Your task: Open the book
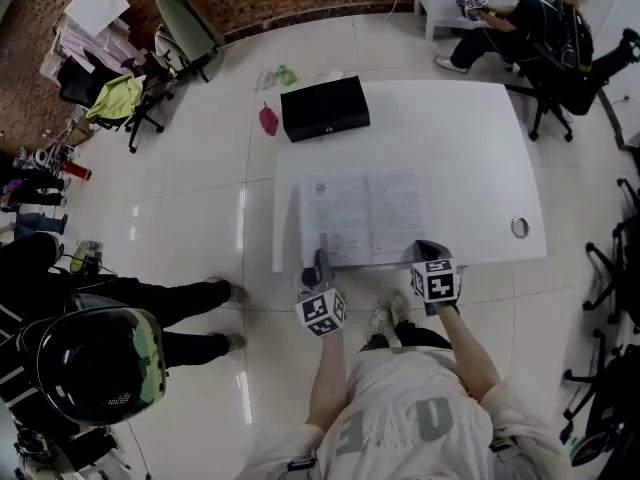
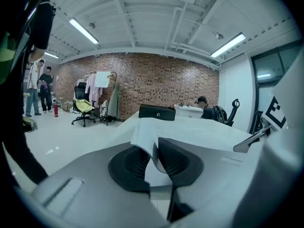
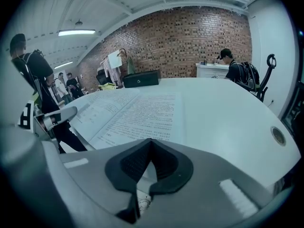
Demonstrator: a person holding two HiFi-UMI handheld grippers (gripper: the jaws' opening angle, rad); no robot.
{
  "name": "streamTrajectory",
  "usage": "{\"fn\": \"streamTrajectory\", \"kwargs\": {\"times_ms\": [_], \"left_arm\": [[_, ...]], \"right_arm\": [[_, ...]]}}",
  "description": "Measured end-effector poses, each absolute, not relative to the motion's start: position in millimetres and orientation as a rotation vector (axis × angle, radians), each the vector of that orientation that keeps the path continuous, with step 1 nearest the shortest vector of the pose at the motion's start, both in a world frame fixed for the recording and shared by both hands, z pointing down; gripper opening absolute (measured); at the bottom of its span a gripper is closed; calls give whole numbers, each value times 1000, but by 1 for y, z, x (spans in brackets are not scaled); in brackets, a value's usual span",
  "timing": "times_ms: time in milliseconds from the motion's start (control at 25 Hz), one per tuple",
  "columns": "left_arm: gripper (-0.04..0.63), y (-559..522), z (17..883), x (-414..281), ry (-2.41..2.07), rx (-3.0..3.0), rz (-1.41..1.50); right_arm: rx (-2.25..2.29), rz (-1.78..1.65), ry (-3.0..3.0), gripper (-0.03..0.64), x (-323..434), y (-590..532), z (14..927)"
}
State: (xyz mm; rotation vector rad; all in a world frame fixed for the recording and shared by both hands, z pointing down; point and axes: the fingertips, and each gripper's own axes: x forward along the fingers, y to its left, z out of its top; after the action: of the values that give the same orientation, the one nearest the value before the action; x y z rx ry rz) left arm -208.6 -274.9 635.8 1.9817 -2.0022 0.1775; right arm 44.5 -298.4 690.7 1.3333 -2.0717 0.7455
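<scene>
Left tongs (image 2: 152, 159) are loosened: the jaws stand a little apart, and a page corner (image 2: 142, 133) of the book (image 1: 365, 216) hangs between them, not pressed. Right tongs (image 3: 150, 164) are clenched on nothing, at the near edge of the table (image 1: 470, 158). The book lies open on the table, close to that near edge.

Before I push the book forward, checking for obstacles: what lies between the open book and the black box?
Only bare white table between open book and black box; the head view shows it.
</scene>
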Motion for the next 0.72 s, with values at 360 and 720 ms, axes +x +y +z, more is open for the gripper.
{"fn": "streamTrajectory", "kwargs": {"times_ms": [360,720], "left_arm": [[109,-274,669,-220,-1988,1864,138],[298,-275,686,-225,-2059,1815,315]], "right_arm": [[1338,747,-2076,5,44,-296,692],[1348,751,-2080,5,43,-298,692]]}}
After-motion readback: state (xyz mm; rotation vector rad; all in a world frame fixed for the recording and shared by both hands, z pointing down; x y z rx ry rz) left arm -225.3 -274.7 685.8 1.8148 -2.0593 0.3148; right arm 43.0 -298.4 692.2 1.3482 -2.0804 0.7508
